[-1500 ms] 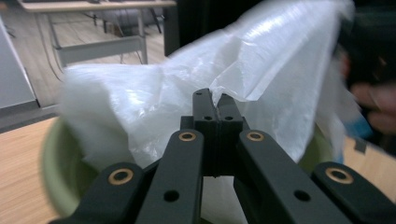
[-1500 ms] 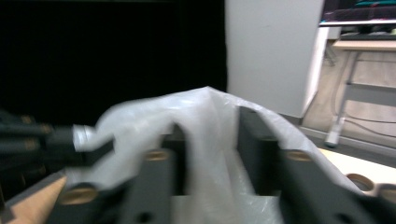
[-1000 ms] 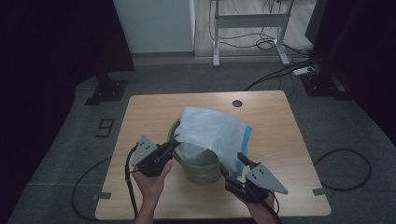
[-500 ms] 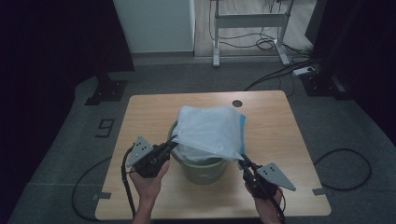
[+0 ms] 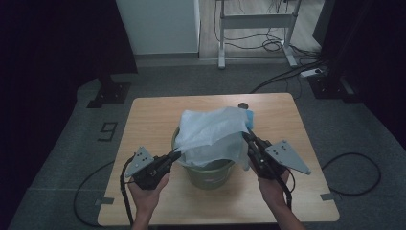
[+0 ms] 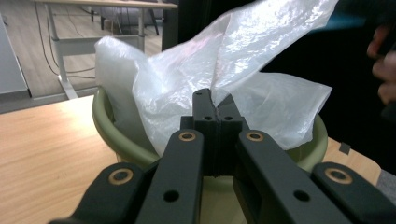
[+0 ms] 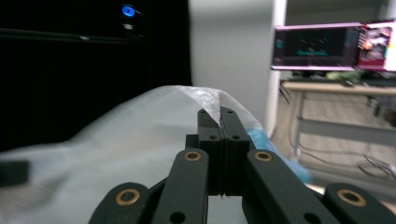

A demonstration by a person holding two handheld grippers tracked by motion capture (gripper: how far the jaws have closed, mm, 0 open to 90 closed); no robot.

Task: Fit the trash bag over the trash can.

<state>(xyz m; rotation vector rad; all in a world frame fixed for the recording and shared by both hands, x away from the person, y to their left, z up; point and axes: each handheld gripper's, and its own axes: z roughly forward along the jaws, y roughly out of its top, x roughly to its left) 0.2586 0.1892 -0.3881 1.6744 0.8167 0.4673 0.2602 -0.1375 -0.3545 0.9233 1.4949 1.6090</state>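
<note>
A translucent white plastic bag (image 5: pixel 210 136) billows over an olive-green bucket (image 5: pixel 210 175) in the middle of the wooden table (image 5: pixel 143 120). My left gripper (image 5: pixel 176 154) is shut on the bag's left edge at the bucket's left rim; in the left gripper view the bag (image 6: pixel 233 74) rises from the closed jaws of that gripper (image 6: pixel 215 100) above the bucket (image 6: pixel 109 121). My right gripper (image 5: pixel 245 136) is shut on the bag's right edge, held above the rim. In the right gripper view the bag (image 7: pixel 140 140) is pinched at the tips of the right gripper (image 7: pixel 220 112).
A blue patch (image 5: pixel 249 118) shows behind the bag's right corner. A small dark round hole (image 5: pixel 243 105) sits near the table's far edge. Cables (image 5: pixel 354 167) lie on the grey floor at both sides. A desk frame (image 5: pixel 253 28) stands beyond the table.
Both grippers have spread the bag apart. The right gripper rose and moved forward with its edge, and the bag now drapes lower over the bucket.
</note>
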